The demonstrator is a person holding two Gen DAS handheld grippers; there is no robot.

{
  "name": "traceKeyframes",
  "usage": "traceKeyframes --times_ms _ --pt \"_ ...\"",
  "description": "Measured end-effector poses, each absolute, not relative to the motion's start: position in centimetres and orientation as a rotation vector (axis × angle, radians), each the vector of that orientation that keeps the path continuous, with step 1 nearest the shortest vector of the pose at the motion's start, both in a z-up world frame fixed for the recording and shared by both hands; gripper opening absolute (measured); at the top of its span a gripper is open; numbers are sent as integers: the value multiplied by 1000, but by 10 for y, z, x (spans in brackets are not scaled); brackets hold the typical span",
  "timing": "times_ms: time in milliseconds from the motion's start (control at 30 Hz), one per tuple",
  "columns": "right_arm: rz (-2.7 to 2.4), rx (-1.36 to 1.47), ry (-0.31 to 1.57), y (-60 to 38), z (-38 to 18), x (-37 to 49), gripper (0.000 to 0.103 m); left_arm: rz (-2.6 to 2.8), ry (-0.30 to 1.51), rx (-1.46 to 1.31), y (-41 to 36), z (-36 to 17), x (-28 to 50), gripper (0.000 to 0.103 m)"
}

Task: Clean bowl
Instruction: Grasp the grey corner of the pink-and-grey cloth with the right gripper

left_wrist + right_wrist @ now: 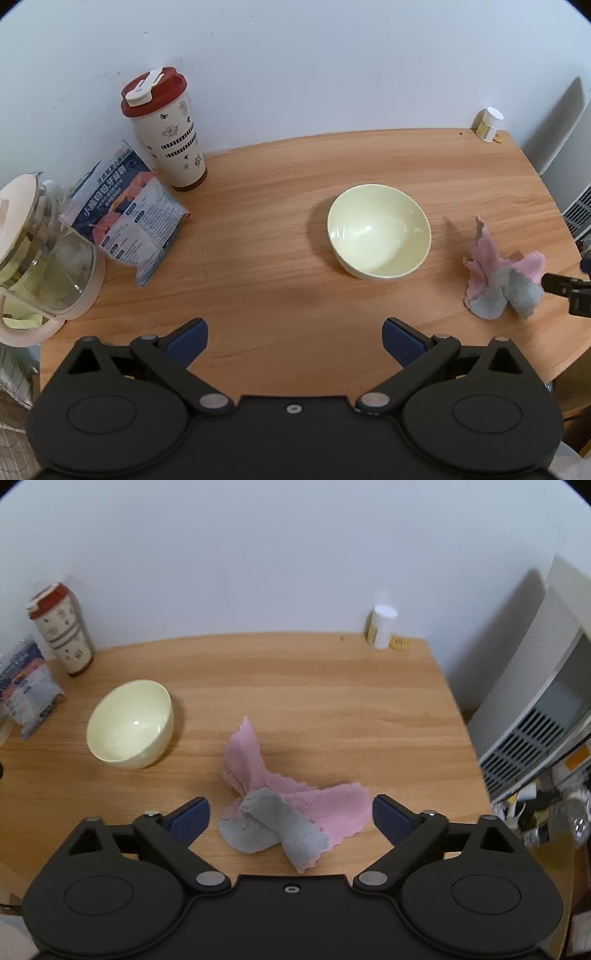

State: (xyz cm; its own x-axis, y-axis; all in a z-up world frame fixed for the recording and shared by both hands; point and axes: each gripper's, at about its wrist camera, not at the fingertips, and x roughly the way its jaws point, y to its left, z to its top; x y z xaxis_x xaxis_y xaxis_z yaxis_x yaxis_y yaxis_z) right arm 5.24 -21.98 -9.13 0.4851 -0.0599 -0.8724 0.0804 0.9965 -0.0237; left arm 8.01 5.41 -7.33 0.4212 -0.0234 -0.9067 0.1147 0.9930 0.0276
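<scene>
Wooden tabletop against a plain white wall carries everything. Near its middle the bowl stands upright, pale yellow-green, glossy and empty as far as can be seen; no dirt shows inside, so whether it is wiped already or yet to be wiped cannot be told. It looks like glazed ceramic or hard plastic: stiff, smooth, likely slippery at the rim and apt to slide on the wood if pushed, so a pinch over the rim wall, one finger inside and one outside, seems the surest hold.

To the right of the bowl, apart from it, a crumpled cloth lies in a heap, pink with a grey side; it is soft and limp and should bunch under any pinch. The right gripper is spread wide just at the near side of the cloth, holding nothing. The left gripper is also spread wide and empty, on the near side of the bowl and well short of it.

Left of the bowl, by the wall, stands a tumbler with a red lid and small flower prints, then a packet bearing Chinese writing too small to read surely, then a glass kettle. Far right of the bowl, a small white bottle stands at the wall, its label unreadable.
</scene>
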Motion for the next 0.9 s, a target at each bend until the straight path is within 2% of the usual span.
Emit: traceKeyframes --times_ms 167,467,567,633,733,833,900 --pt "-102 172 1122 -228 -120 68 89 -73 1128 48 49 -88 94 103" --pt "-129 277 1239 -252 -167 98 88 -51 1118 -15 45 -112 123 103" --pt "-99 275 1257 -254 -175 104 87 -36 1113 -33 41 -121 130 103" --pt "-69 252 1264 -252 -179 107 82 -23 1112 -52 40 -126 135 103" --pt "-27 222 1283 -248 -183 110 81 -21 1111 -113 43 -136 142 103" --pt "-20 201 1307 -247 -189 111 81 -3 1113 -136 45 -143 146 98" --pt "-23 219 1301 -250 -192 110 81 8 1115 -151 47 -147 149 91"
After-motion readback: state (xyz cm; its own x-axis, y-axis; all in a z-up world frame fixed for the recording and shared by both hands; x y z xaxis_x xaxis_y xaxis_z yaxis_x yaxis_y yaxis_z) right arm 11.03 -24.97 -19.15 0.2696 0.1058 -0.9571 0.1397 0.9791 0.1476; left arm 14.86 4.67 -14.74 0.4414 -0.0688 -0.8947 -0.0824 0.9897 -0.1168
